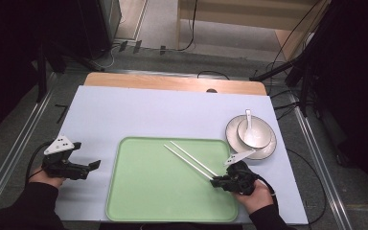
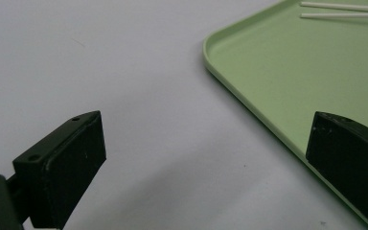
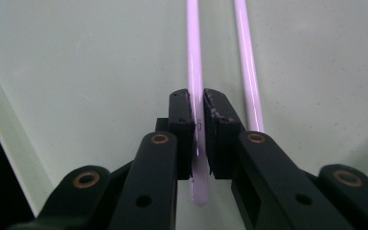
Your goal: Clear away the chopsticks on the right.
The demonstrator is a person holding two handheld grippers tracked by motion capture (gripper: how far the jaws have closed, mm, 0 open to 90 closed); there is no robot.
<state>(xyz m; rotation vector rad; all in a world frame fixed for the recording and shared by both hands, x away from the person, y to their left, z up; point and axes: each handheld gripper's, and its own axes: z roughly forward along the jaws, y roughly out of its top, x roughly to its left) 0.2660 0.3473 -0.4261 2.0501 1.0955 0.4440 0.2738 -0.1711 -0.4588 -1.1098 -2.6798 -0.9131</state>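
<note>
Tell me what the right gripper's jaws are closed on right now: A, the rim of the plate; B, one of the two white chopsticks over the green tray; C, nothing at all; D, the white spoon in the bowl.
B: the right gripper pinches one chopstick near its end, above the green tray.

At the right of the high view, a white ceramic plate (image 1: 268,147) holds a white bowl (image 1: 255,136) with a white spoon (image 1: 248,120), all on a pale lavender tabletop (image 1: 124,112).
</note>
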